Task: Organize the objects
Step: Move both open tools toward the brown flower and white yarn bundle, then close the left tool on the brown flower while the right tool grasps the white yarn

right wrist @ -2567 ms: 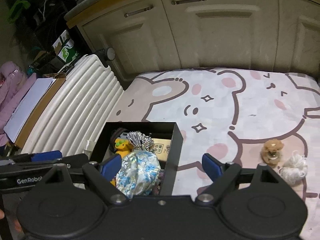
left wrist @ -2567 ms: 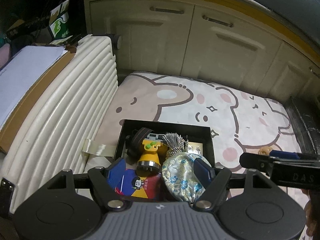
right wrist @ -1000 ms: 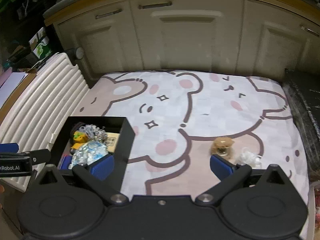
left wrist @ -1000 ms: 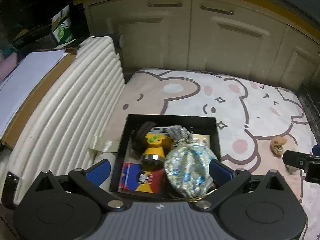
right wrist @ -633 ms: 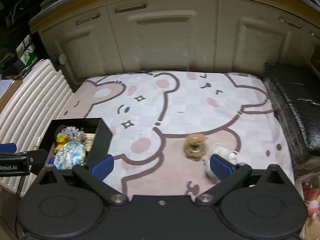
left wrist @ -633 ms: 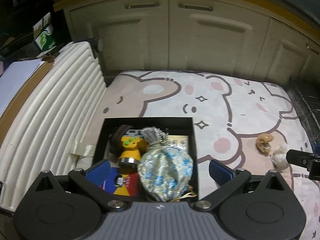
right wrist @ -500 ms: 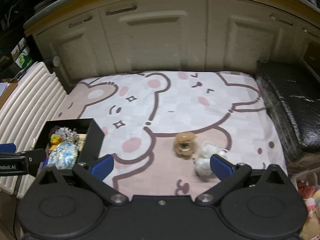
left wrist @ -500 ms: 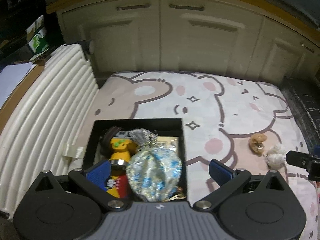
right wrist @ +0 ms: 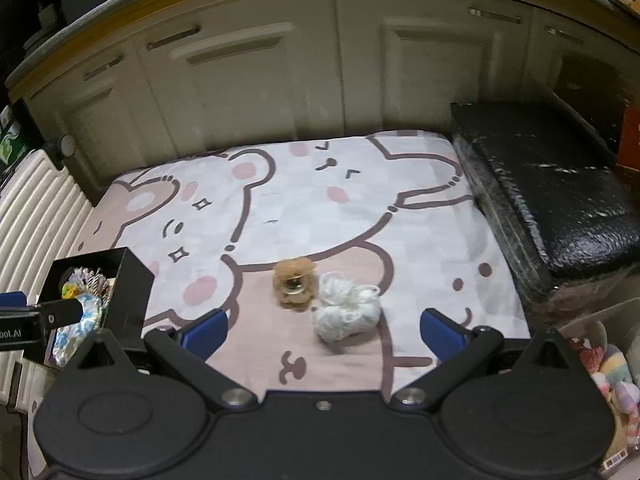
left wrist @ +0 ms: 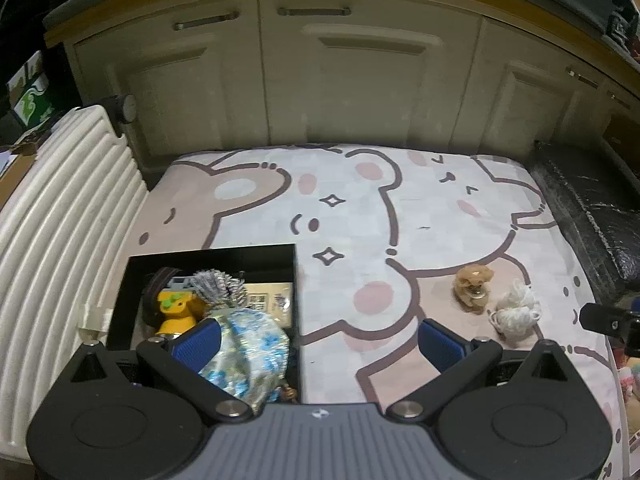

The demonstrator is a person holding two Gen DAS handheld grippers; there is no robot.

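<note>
Two blue-padded fingers of the left gripper (left wrist: 318,342) stood spread wide in the left wrist view, holding nothing. Below the left finger, at about eight o'clock, sat a black square box (left wrist: 208,258) with stiff upright walls, resting on a soft bear-print mat (left wrist: 420,200). Inside it lay a crinkled foil bag with blue flowers (left wrist: 248,348), its gathered top fanned out, a glossy yellow toy (left wrist: 176,312) beside it and a flat tan packet (left wrist: 270,304) toward the box's right wall. Out on the mat at about two o'clock lay a small fuzzy brown plush (left wrist: 472,288) and, just beside it, a loose bundle of white string (left wrist: 516,310). A ribbed cream panel (left wrist: 60,220) ran along nine o'clock.

From the right wrist, the right gripper (right wrist: 324,330) was likewise spread wide and empty. The brown plush (right wrist: 294,282) and the white string bundle (right wrist: 346,308) lay between its fingers, touching neither pad. The box (right wrist: 132,292) sat at nine o'clock, and a lumpy black cushion in shiny wrap (right wrist: 552,184) at two o'clock
</note>
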